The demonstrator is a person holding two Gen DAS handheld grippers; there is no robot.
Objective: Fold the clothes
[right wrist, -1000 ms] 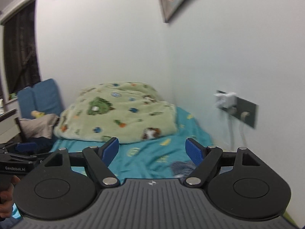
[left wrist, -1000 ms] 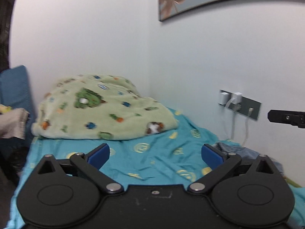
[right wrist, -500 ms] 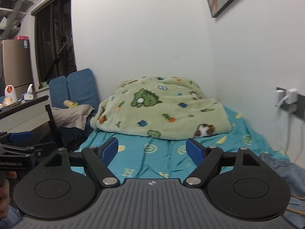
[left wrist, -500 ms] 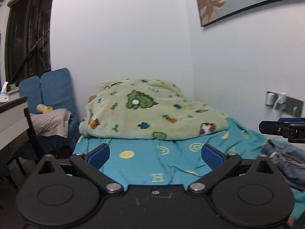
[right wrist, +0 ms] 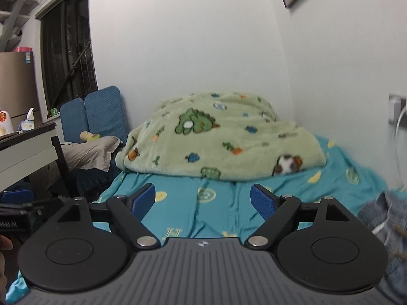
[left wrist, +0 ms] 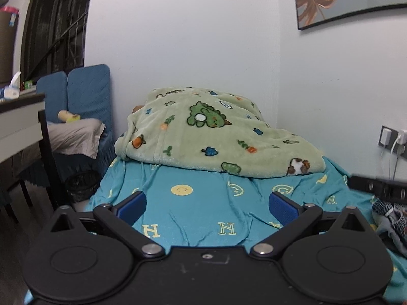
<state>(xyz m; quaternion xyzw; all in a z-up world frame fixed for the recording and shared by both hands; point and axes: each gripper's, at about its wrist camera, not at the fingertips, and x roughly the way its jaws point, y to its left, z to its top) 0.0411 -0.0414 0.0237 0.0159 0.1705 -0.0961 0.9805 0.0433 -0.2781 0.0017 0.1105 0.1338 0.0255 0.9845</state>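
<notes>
A crumpled blue-grey garment (left wrist: 390, 216) lies at the right edge of the bed; it also shows in the right wrist view (right wrist: 381, 218), blurred. My left gripper (left wrist: 207, 204) is open and empty, held above the teal bed sheet (left wrist: 203, 211), left of the garment. My right gripper (right wrist: 202, 198) is open and empty above the sheet (right wrist: 216, 203), with the garment to its right. The right gripper's side shows in the left wrist view (left wrist: 376, 186). The left gripper's side shows in the right wrist view (right wrist: 17, 203).
A folded green cartoon blanket (left wrist: 218, 134) lies at the bed's far end against the wall. A desk (left wrist: 17, 124) and a blue padded chair (left wrist: 86, 94) with grey cloth stand to the left. A wall socket with chargers (left wrist: 393, 138) is on the right.
Both grippers have swung left and back from the wall. The garment has slid to the right edge of both views, and the desk and chair have come into view. Both stay open.
</notes>
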